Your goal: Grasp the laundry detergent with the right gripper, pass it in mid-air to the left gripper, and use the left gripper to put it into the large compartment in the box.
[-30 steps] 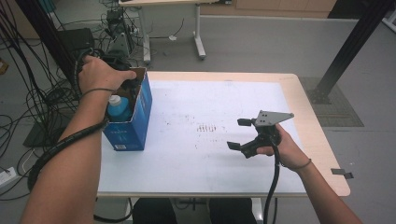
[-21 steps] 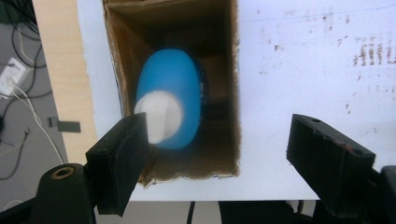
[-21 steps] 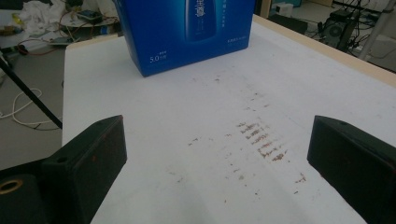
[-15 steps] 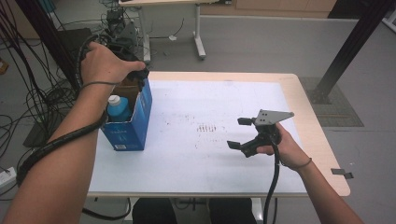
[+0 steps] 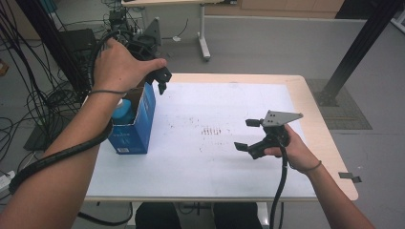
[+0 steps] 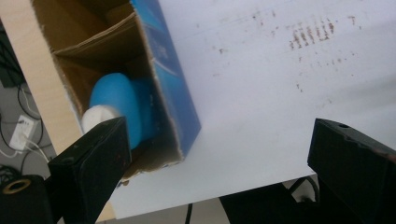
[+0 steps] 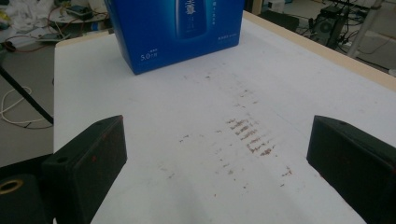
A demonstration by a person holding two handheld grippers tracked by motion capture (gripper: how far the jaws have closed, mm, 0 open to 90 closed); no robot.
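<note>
A blue box [image 5: 133, 121] is seen standing upright at the left side of the desk [image 5: 200, 176], its top flaps open. A blue bottle [image 5: 122, 110] with a white cap is lodged inside it, seen from above through the opening in the left claw view [image 6: 122, 105]. The box's printed face is turned toward the right claw, as shown in the right claw view [image 7: 180, 28].

The left claw [image 5: 160, 78] is held above the far right corner of the box, apart from it. Its jaws have just been opening and are spread wide; nothing is caught between them. The bottle is seen below and beyond the left jaw, not touched.

The right claw [image 5: 246, 134] is held low over the desk at the right, well apart from the box, pointed toward it. Its jaws are wide, with nothing between them but bare desk top.

A patch of brown scuff marks [image 5: 212, 131] is noted on the white surface between the box and the right claw. Nothing stands on the desk between the two.

Beyond the desk's left edge, tangled black cables [image 5: 33, 95] are noted on the floor. A second desk's leg [image 5: 204, 38] is seen at the far side, and a dark slanted post [image 5: 353, 52] at the far right.
</note>
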